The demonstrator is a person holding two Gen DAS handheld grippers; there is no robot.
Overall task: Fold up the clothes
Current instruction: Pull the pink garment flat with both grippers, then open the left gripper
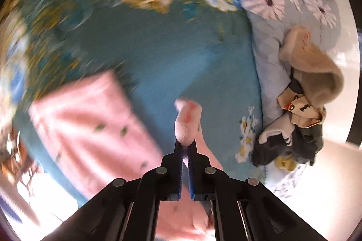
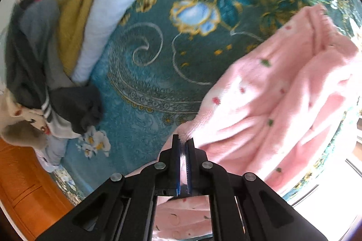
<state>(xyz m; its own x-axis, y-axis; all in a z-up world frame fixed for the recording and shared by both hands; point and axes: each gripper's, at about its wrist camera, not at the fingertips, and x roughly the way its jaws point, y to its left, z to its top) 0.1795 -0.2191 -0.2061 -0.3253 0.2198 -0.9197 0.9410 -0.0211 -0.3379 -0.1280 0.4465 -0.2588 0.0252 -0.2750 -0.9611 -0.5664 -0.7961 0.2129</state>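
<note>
Both hand-held grippers are pinching the same soft pink fleece garment with small green and red flecks [image 2: 282, 91]. On the left gripper [image 1: 185, 146], the blue-padded fingers [image 1: 178, 164] stand almost together, with a bunched tuft of fleece squeezed between them and sticking out past the tips. The right gripper [image 2: 183, 141] is closed to the same narrow gap, nipping a corner or edge of the cloth, which fans away from it in loose folds.

The garment lies partly on the teal bedspread patterned with gold and blue flowers [image 2: 144, 73], and partly hangs from the two grips. Beyond the garment, at the bedspread's edge, sits a heap of grey, beige and yellow clothes [image 2: 45, 73] against a pale blue daisy-print pillow [image 1: 271, 21].

This fleece looks light, thick and floppy, so it should drape and sag rather than hold a crease, and its plush pile may slip under a shallow pinch. Hems and corners seem the best holds, taken deep between the pads.
</note>
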